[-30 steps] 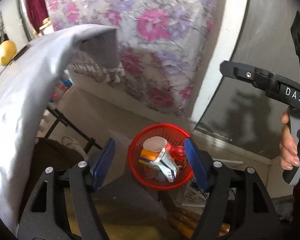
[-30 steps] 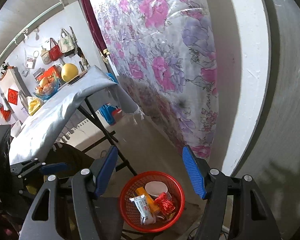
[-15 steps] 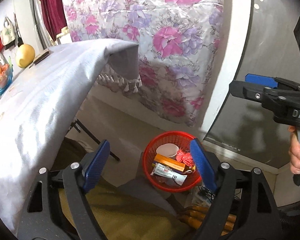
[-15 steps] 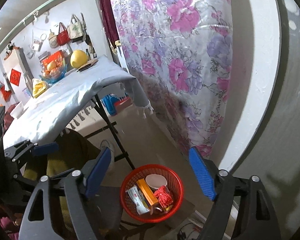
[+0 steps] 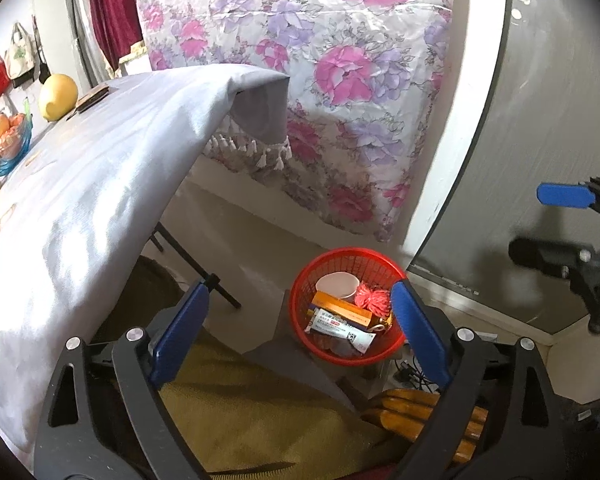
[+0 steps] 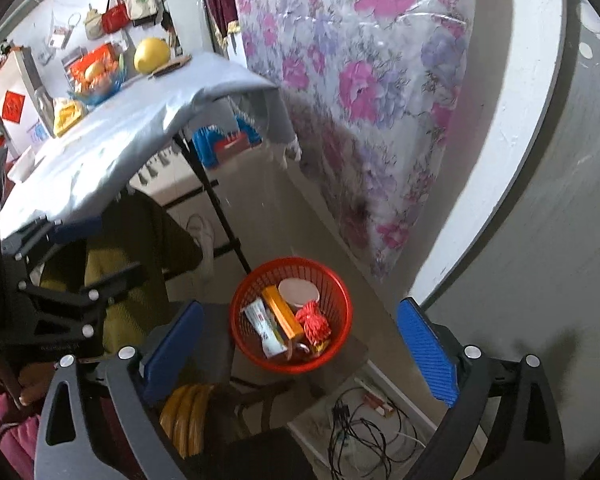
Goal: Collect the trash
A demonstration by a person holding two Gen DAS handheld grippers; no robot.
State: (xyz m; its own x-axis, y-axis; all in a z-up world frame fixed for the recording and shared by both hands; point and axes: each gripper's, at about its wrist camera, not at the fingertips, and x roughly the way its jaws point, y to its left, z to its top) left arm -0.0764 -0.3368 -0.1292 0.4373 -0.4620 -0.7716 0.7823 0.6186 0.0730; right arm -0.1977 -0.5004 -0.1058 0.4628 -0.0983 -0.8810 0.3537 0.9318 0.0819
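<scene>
Left view, left to right: grey tablecloth (image 5: 80, 184), smooth with a tasselled hem, fills the left side. Left gripper (image 5: 300, 332) sits bottom centre with its jaws spread wide, having just been opening, nothing between the pads. Red basket (image 5: 300, 300), lower centre-right, round plastic mesh on a grey stool (image 5: 292, 356).

Trash is inside the basket: white cup (image 5: 336, 284), orange box (image 5: 340, 308), flat white tube (image 5: 340, 328), red string bundle (image 5: 374, 300). My read: all light. Cup is thin and crushable, so pinch it at the rim. Box is stiff, so grip across its narrow faces. Tube is soft and likely slick. String is limp and easy to snag. Basket looks light and springy; take it by the rim.

Right view: right gripper (image 6: 300, 356) at the bottom, jaws likewise spread after just opening, holding nothing. Floral plastic-wrapped mattress (image 6: 380, 80) stands upper centre, glossy and crinkled. Loose cables (image 6: 364, 436) lie tangled at the bottom.
</scene>
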